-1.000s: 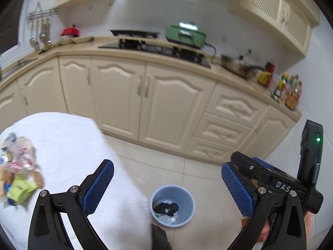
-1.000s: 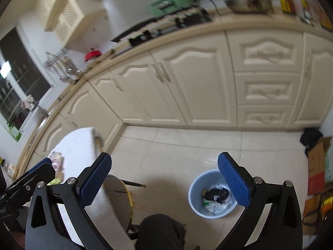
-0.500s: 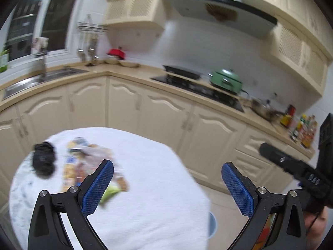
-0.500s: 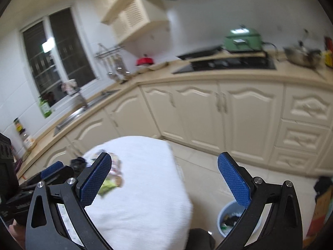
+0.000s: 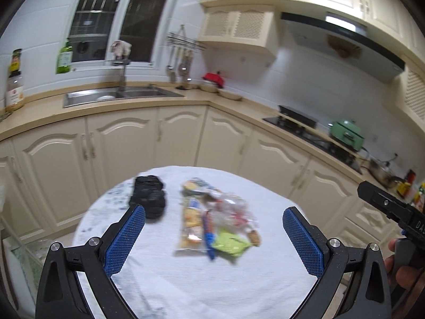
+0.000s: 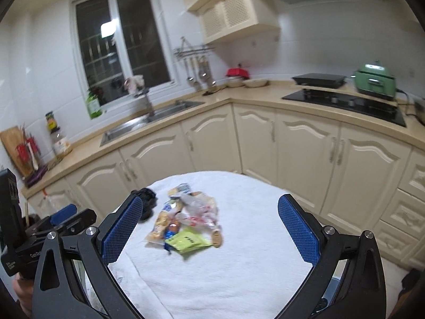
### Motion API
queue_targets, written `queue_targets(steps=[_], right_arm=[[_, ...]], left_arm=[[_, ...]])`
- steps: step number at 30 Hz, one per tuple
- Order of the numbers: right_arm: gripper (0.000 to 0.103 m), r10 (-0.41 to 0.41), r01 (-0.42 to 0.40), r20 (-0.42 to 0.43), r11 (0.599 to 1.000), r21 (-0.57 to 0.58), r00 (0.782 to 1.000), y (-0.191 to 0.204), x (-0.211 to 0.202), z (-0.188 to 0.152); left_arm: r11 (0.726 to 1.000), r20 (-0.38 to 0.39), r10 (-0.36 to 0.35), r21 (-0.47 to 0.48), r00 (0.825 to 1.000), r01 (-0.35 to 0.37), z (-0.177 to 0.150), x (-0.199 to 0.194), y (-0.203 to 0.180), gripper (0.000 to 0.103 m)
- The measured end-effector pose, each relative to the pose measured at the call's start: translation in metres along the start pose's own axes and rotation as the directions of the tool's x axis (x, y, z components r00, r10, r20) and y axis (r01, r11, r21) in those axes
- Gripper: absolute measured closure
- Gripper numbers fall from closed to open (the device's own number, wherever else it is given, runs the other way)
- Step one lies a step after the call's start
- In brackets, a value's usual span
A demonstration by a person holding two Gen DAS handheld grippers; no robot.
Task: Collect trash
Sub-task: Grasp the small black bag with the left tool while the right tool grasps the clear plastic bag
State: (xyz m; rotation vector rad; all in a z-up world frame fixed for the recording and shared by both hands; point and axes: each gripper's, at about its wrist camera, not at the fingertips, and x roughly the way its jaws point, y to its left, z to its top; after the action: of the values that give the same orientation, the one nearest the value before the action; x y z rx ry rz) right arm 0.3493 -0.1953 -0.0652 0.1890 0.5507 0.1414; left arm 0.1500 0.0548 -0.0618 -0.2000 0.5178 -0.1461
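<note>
A pile of snack wrappers lies on a round table with a white cloth: a yellow-green packet, a clear crumpled bag and a long biscuit pack. A black crumpled lump sits to the pile's left. My left gripper hangs open above the cloth, short of the pile. My right gripper is open too, framing the pile from the near side. Nothing is held by either.
Cream kitchen cabinets curve behind the table, with a sink, a hob and a green appliance on the counter. A sliver of the blue bin shows past the table's right edge.
Both views have swung up and left, away from the floor and blue bin, onto the table. The wrapper pile now lies centred between each gripper's open fingers.
</note>
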Motion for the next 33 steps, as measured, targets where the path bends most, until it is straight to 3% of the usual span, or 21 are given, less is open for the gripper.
queue_targets(steps=[6, 14, 27, 28, 29, 30, 31, 32, 33], right_arm=[[0.000, 0.017, -0.020, -0.107, 1.000, -0.024, 0.994, 0.017, 0.060, -0.009], [0.000, 0.008, -0.013, -0.247, 1.000, -0.018, 0.969, 0.012, 0.151, -0.019], [0.001, -0.006, 0.010, -0.456, 1.000, 0.005, 0.890, -0.006, 0.275, -0.051], [0.006, -0.005, 0.010, -0.469, 1.000, 0.007, 0.883, -0.008, 0.282, -0.055], [0.018, -0.010, 0.014, -0.480, 1.000, 0.005, 0.877, -0.009, 0.287, -0.057], [0.019, -0.021, 0.021, -0.482, 1.000, -0.006, 0.876, -0.009, 0.290, -0.059], [0.027, -0.030, 0.017, -0.465, 0.999, -0.030, 0.885, -0.007, 0.290, -0.060], [0.036, -0.031, 0.013, -0.463, 0.999, -0.041, 0.886, -0.006, 0.289, -0.061], [0.042, -0.022, 0.003, -0.463, 0.999, -0.041, 0.886, -0.005, 0.288, -0.061]], left_arm=[[0.997, -0.031, 0.072, -0.036, 0.997, -0.073, 0.004, 0.023, 0.009, 0.001], [0.985, -0.111, 0.169, -0.026, 0.979, -0.173, 0.037, 0.116, 0.011, 0.001], [0.965, -0.280, 0.260, 0.032, 0.924, -0.262, 0.071, 0.296, 0.015, 0.001], [0.961, -0.293, 0.274, 0.038, 0.916, -0.275, 0.073, 0.311, 0.017, 0.001], [0.957, -0.310, 0.286, 0.042, 0.907, -0.288, 0.074, 0.327, 0.017, 0.001], [0.957, -0.324, 0.286, 0.039, 0.902, -0.289, 0.075, 0.338, 0.018, 0.003], [0.961, -0.336, 0.266, 0.021, 0.904, -0.275, 0.076, 0.350, 0.019, 0.006], [0.969, -0.347, 0.232, 0.001, 0.909, -0.247, 0.077, 0.363, 0.021, 0.021], [0.975, -0.361, 0.199, -0.021, 0.911, -0.221, 0.078, 0.370, 0.022, 0.026]])
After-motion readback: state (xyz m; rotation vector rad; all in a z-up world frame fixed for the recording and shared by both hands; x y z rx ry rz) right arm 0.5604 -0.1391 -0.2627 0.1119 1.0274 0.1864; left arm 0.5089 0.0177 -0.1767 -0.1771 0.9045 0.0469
